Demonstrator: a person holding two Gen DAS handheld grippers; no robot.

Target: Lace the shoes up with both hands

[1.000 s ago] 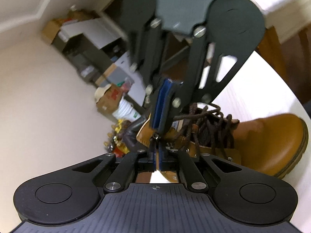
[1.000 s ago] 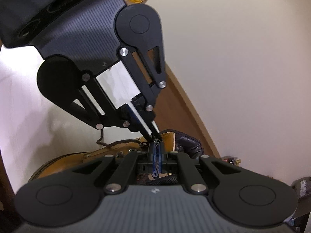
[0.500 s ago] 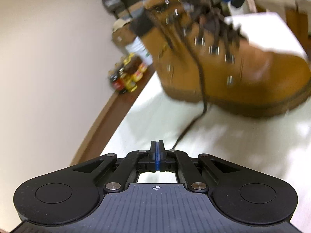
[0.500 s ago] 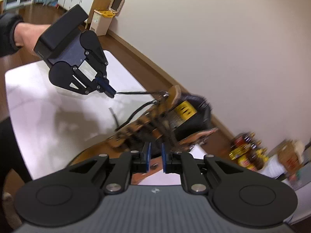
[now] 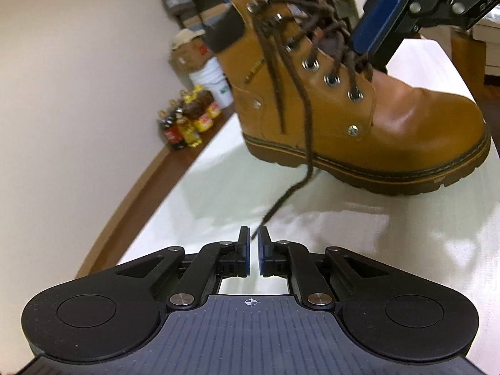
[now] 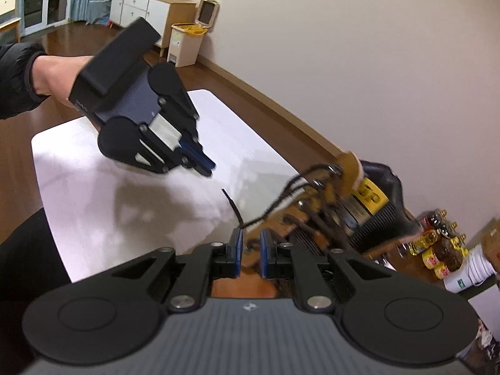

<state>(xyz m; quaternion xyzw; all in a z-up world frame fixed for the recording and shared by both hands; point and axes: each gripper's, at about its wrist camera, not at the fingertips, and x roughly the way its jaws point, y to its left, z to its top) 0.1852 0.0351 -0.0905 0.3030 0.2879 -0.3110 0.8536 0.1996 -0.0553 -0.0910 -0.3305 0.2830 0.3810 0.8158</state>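
A tan leather boot [image 5: 359, 100] with dark brown laces [image 5: 300, 72] stands on the white table [image 5: 343, 243]. One loose lace end [image 5: 281, 200] hangs down the boot's side toward my left gripper [image 5: 253, 251], which is open a little and empty, low over the table. My right gripper [image 6: 251, 251] is open and empty just above the boot's laced top [image 6: 315, 215]; it also shows in the left wrist view [image 5: 378, 25] beside the boot's tongue. The left gripper shows in the right wrist view [image 6: 206, 164], apart from the free lace end [image 6: 232, 207].
Bottles [image 5: 187, 118], a white bucket [image 5: 209, 78] and cardboard boxes [image 5: 187, 53] stand on the floor along the wall past the table's far end. The wooden floor edge [image 5: 131, 193] runs along the table's left side. A bin [image 6: 186, 43] and cabinets stand farther off.
My left gripper pulled back from the boot with the lace, then opened and let the lace go. My right gripper opened and now hovers over the boot's top.
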